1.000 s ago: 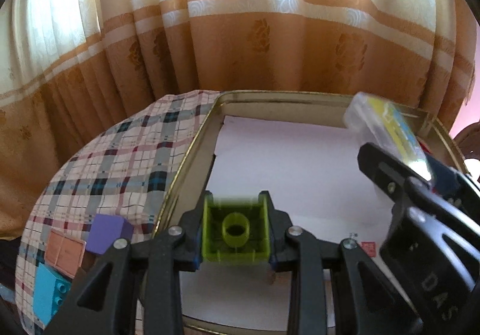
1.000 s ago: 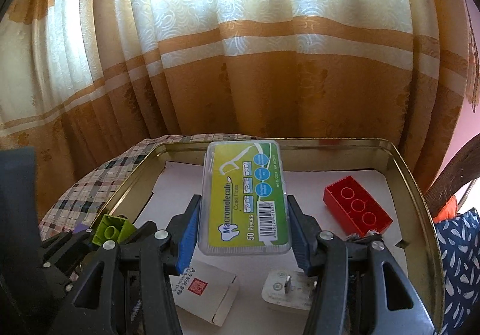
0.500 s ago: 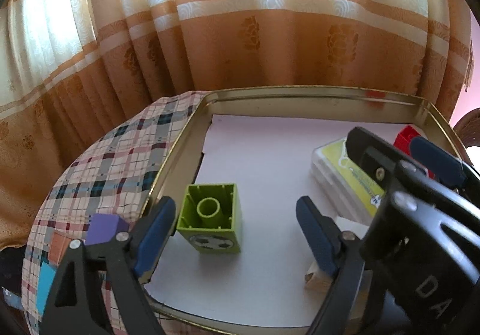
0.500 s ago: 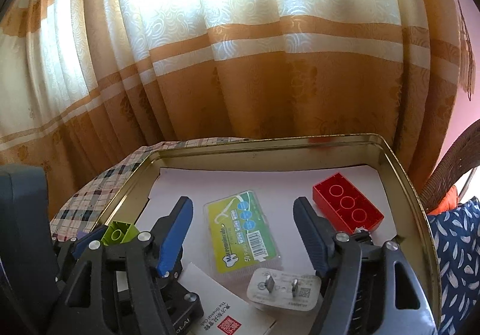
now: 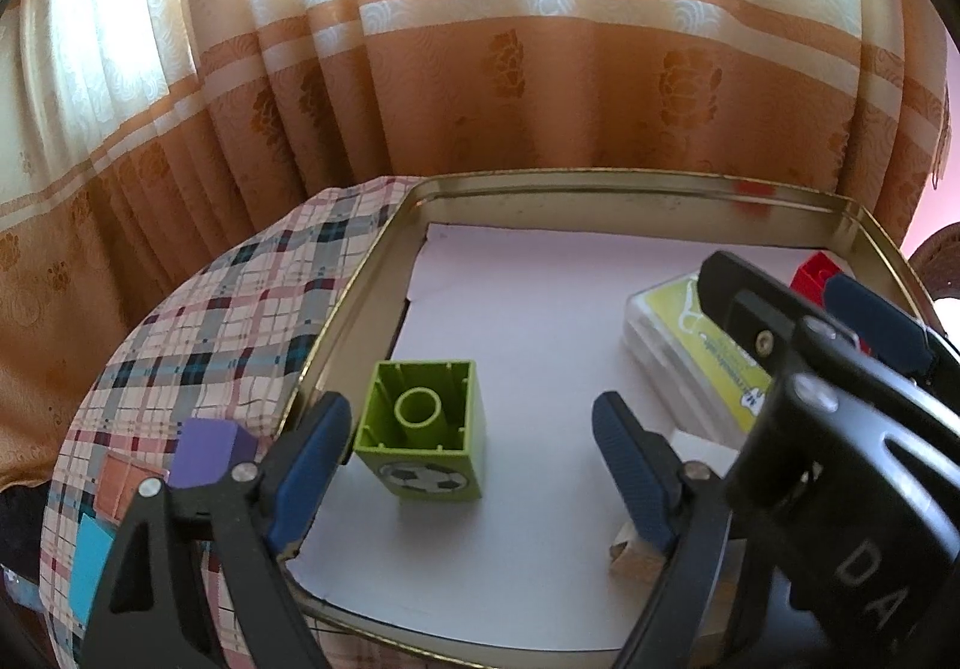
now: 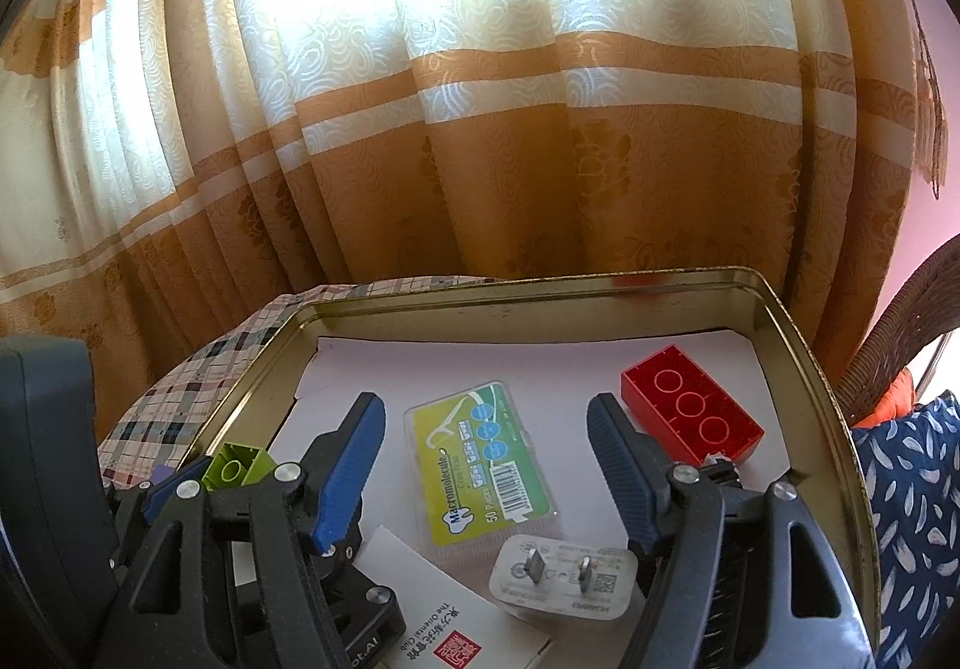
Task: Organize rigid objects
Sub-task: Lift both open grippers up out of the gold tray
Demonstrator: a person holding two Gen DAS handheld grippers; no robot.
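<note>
A gold metal tray [image 5: 348,303] lined with white paper holds the objects. A green brick [image 5: 423,441] lies hollow side up at the tray's left; it also shows in the right wrist view [image 6: 237,465]. My left gripper [image 5: 468,447] is open around it, not touching. A clear floss-pick box with a green label [image 6: 480,459] lies flat mid-tray; it also shows in the left wrist view [image 5: 696,345]. My right gripper [image 6: 486,447] is open over it. A red brick [image 6: 690,411] lies at the right.
A white charger plug [image 6: 564,579] and a white card box [image 6: 444,609] lie at the tray's near side. Purple [image 5: 210,444], orange [image 5: 126,489] and cyan [image 5: 90,567] blocks sit on the plaid cloth [image 5: 228,321] left of the tray. Curtains hang behind.
Both grippers opened. The left let go of the green brick and the right let go of the floss box, both now resting in the tray. Both grippers pulled back slightly.
</note>
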